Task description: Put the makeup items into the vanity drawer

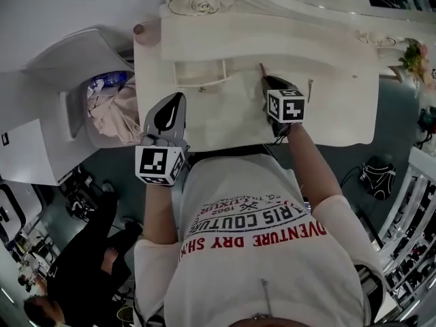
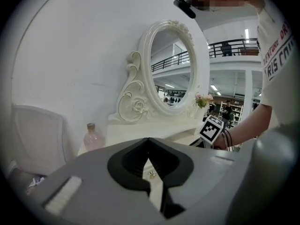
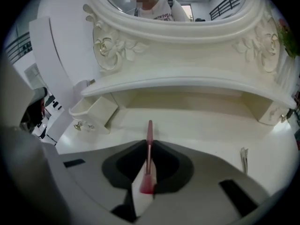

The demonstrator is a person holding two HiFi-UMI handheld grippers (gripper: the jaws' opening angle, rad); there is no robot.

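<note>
right gripper [image 3: 149,143] tight on pink pencil [image 3: 149,130] over tabletop [image 3: 201,125], open drawer [image 3: 93,111] near its left edge; left gripper [image 2: 149,139] closed, empty.

Vanity [image 1: 327,114]: cream-white all over. Pencil [image 3: 149,128]: dusty pink-red. Bottle [image 2: 93,137]: pale pink. Left gripper [image 2: 149,142], right gripper [image 3: 149,143]: grey, black inside. Cube [image 1: 160,164]: black-and-white square markers. Shirt [image 1: 272,264]: white, red and dark lettering. Flowers [image 1: 413,56]: pink, some green.
</note>
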